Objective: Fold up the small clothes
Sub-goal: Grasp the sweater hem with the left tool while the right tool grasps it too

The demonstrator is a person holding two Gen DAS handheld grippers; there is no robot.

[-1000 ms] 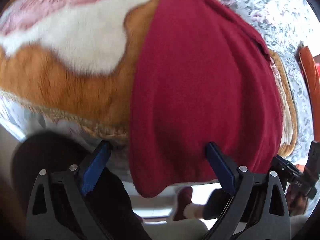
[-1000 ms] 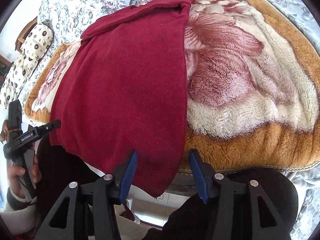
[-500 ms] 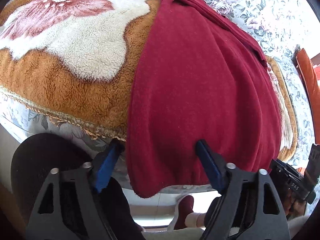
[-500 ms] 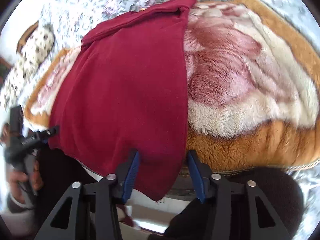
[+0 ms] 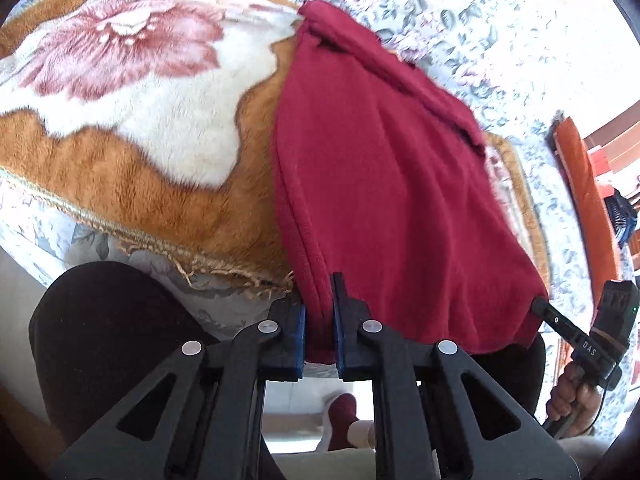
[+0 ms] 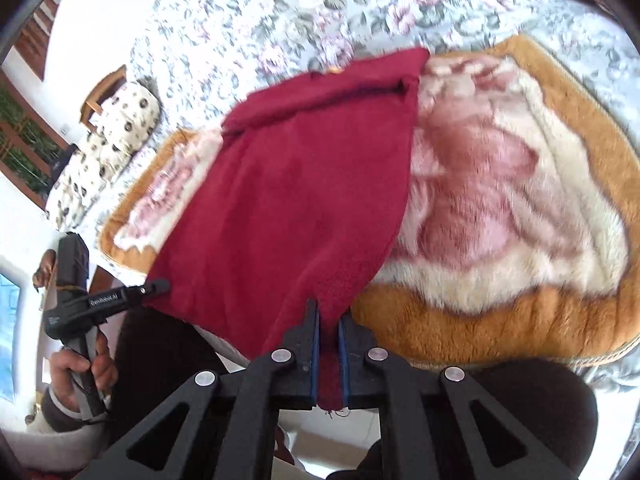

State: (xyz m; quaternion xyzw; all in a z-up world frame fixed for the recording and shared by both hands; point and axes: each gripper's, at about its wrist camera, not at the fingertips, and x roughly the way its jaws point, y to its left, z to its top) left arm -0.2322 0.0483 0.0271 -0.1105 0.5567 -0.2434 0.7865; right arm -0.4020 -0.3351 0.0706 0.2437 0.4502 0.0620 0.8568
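A dark red fleece garment [image 5: 384, 184] lies across a plush brown and white blanket with a pink flower [image 5: 120, 92] and hangs over the near edge. My left gripper [image 5: 319, 316] is shut on the garment's near left corner, blue pads pressing the cloth. In the right wrist view the same garment [image 6: 296, 200] stretches away, and my right gripper [image 6: 329, 328] is shut on its near right corner. Each view shows the other gripper [image 5: 576, 340] [image 6: 104, 300] pinching the far hem corner, held by a hand.
A floral bedsheet [image 5: 460, 20] covers the bed beyond the blanket [image 6: 520, 320]. A spotted cushion [image 6: 104, 152] lies at the far left, an orange cushion [image 5: 584, 200] at the right. The person's dark trousers [image 5: 112, 340] and a red slipper [image 5: 344, 412] show below.
Both grippers went from open around the hem to shut on it. Both have risen, lifting the garment's near edge off the bed's edge.
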